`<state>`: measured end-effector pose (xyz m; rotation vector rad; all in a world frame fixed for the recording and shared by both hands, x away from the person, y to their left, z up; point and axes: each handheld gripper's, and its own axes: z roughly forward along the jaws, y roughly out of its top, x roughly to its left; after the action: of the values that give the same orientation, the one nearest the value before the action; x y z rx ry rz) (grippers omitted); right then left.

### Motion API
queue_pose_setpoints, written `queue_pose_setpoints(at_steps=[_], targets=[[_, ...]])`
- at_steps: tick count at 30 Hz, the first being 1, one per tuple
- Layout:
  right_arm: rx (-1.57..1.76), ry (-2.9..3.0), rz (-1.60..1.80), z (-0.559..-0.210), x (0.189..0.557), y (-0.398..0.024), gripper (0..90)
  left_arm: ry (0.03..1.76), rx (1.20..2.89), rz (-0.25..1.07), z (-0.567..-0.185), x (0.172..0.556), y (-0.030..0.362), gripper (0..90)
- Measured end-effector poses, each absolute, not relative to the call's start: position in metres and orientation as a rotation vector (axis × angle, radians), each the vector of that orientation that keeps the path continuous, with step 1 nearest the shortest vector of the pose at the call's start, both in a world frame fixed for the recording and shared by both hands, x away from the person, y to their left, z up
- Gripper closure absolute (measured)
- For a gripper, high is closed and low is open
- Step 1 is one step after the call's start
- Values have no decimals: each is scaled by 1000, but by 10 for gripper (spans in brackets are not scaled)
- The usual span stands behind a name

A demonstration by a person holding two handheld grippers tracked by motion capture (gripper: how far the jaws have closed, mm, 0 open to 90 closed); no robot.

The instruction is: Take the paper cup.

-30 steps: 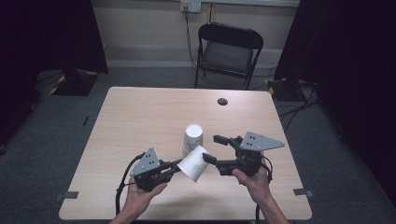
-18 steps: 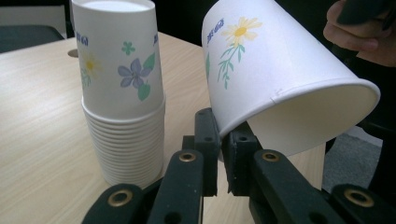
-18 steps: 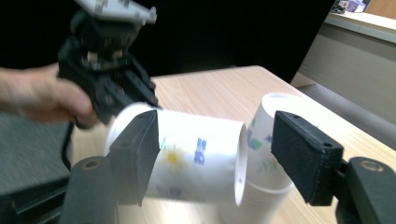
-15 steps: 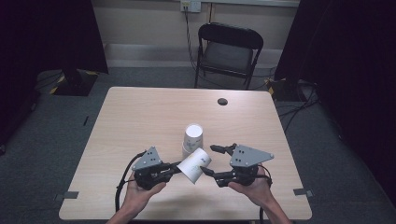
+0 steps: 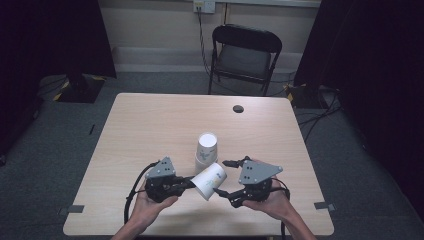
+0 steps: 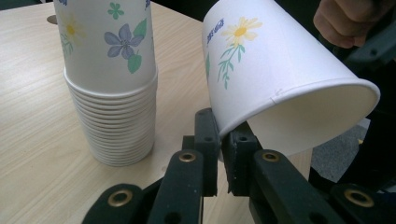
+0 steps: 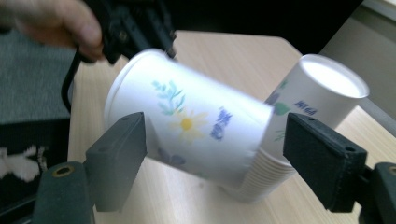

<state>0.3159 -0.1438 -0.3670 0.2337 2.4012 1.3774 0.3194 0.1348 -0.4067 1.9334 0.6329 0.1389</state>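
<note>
Cup handling at a light wooden surface (image 5: 150, 125), seen from above with a black folding chair (image 5: 245, 52) parked behind it. A single white paper cup printed with a yellow daisy and green sprigs (image 5: 210, 181) is held tipped on its side above the surface, near the person's edge, between the two hands. It's pinched by its rim in the left tongs (image 5: 187, 183): in the left gripper view the two black pads are clenched tight on the cup wall (image 6: 280, 79), one pad outside and one inside the mouth, with the cup's closed base pointing away and up.

Just behind it, a stack of nested white paper cups with blue and green flower prints (image 5: 205, 150) is stood upside down on the surface, bases up. In the left gripper view the stack (image 6: 109, 84) is seen just beside the held cup, apart from it by a narrow gap.

The right tongs (image 5: 226, 177) have just been opening. In the right gripper view the daisy cup (image 7: 187, 126) is still framed between the two black jaws, but the pads are spread clear of it on both sides, so it's released from that side and nothing is gripped there. The picture is a bit blurred around the cup. The left hand (image 7: 56, 23) and its gripper are seen at the cup's rim, top left.

A small dark round thing (image 5: 238, 108) is spotted at the far side of the surface, too small to identify.
</note>
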Motion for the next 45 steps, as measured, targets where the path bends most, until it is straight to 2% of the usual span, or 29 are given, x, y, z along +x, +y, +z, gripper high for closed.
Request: queue_pose_setpoints(at_steps=[8, 18, 37, 42, 45], targets=[[159, 2436, 1254, -376, 315, -132, 206, 686, 1944, 133, -403, 322, 138, 855], [90, 2398, 1263, -370, 311, -128, 183, 693, 1982, 79, -405, 325, 135, 855], [65, 2429, 1210, -388, 309, -116, 139, 730, 1896, 7, -402, 332, 138, 878], [65, 2431, 1182, -391, 309, -112, 148, 726, 1892, 6, -400, 332, 134, 878], [102, 2428, 1187, -392, 311, -112, 185, 717, 1885, 14, -394, 333, 133, 877]])
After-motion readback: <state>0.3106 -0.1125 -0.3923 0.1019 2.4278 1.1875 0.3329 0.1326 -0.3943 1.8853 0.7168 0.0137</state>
